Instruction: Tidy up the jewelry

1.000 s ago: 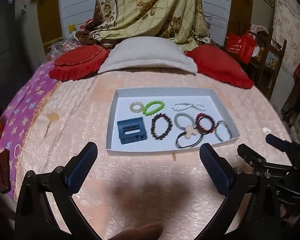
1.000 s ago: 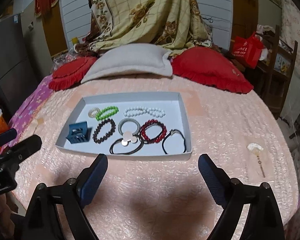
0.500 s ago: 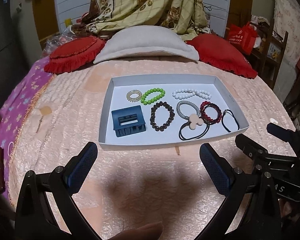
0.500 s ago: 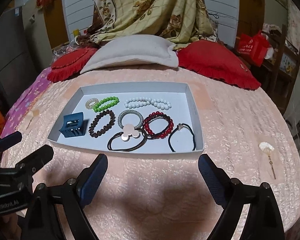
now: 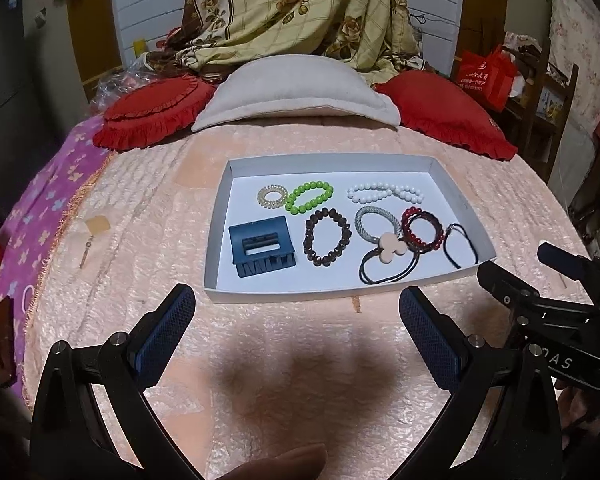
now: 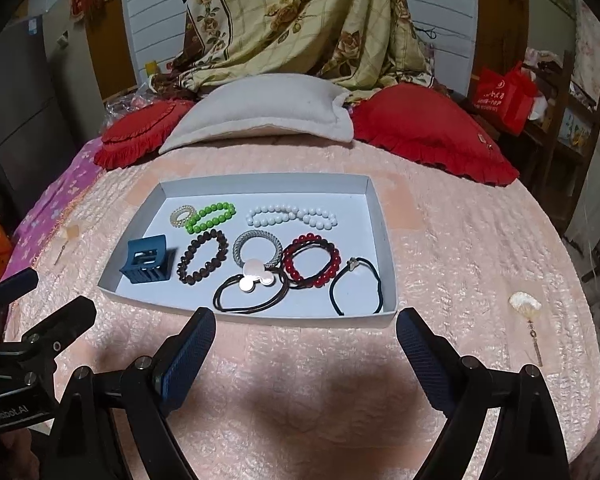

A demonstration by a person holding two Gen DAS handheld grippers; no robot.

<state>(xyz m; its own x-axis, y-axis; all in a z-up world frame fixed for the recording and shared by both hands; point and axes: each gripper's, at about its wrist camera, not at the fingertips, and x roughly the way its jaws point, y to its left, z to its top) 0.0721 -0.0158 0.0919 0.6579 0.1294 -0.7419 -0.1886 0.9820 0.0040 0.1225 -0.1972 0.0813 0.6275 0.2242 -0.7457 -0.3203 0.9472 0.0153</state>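
Observation:
A shallow white tray (image 5: 416,160) (image 6: 384,240) lies on the pink bedspread. In it are a blue claw hair clip (image 5: 261,245) (image 6: 146,259), a green bead bracelet (image 5: 309,197) (image 6: 210,217), a white bead strand (image 5: 384,193) (image 6: 292,216), a brown bead bracelet (image 5: 327,237) (image 6: 201,257), a red bead bracelet (image 5: 422,230) (image 6: 311,260), and several hair ties, one with a mouse-shaped charm (image 5: 390,245) (image 6: 255,273). My left gripper (image 5: 296,332) and right gripper (image 6: 305,354) both hover open and empty over the bedspread just in front of the tray.
An earring with a pale square top (image 5: 96,227) lies left of the tray, and a shell-shaped earring (image 6: 524,305) lies to its right. Red cushions (image 5: 152,112) and a beige pillow (image 5: 296,92) sit behind. The bed's purple flowered edge (image 5: 32,216) drops off at the left.
Both views have closed in on the tray, which now looks larger and nearer. Both grippers stay open and nothing in the tray has moved.

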